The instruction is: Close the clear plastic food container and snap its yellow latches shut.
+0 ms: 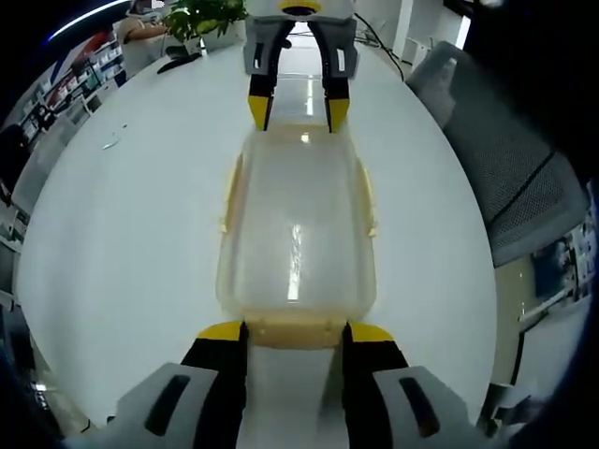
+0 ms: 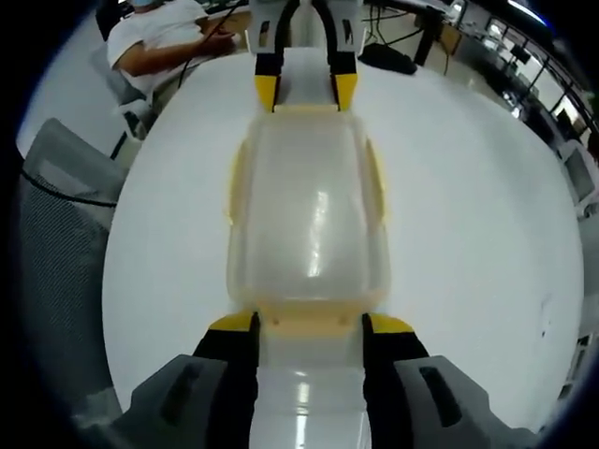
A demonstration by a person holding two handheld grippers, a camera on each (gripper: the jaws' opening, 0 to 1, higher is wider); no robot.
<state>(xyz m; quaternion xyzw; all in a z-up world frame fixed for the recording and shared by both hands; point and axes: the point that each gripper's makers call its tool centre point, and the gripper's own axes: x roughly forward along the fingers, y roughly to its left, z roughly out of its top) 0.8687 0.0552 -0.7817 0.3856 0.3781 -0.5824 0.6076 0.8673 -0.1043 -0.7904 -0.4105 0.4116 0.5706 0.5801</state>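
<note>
Left gripper: the left gripper (image 1: 296, 335) stands at one short end of the container, jaws spread apart, its yellow tips either side of the end latch at 6 o'clock in the left gripper view. Whether the tips touch the latch cannot be told.

Right gripper: the right gripper (image 2: 307, 327) stands at the opposite short end, jaws likewise parted and flanking that end's latch; it also appears at 12 o'clock in the left gripper view, facing the other tool.

Container: the clear plastic food container (image 1: 298, 229) sits on the white table (image 1: 131, 253), between the two grippers and in line with both. The lid (image 2: 309, 210) looks seated on the base.

Latches: four pale yellow latches are visible, one on each side. The near end latch (image 1: 294, 329) and the long-side latches (image 1: 230, 192) appear flared outward, so not snapped, though this is a judgement.

Step in hand: lid on, latching stage; both tools poised at the end latches.

Next move: likely each gripper must press its end latch down and inward against the rim until it clicks, then deal with the long sides. The light, slick container may slide, so opposed pressure from both ends should steady it.

Look of the thing: translucent, rounded corners, ceiling lights glinting off the lid.

Surroundings: a grey mesh chair (image 1: 510, 178) at 3 o'clock; a potted plant (image 1: 201, 19) at 11; a seated person (image 2: 164, 42) beyond the table.
</note>
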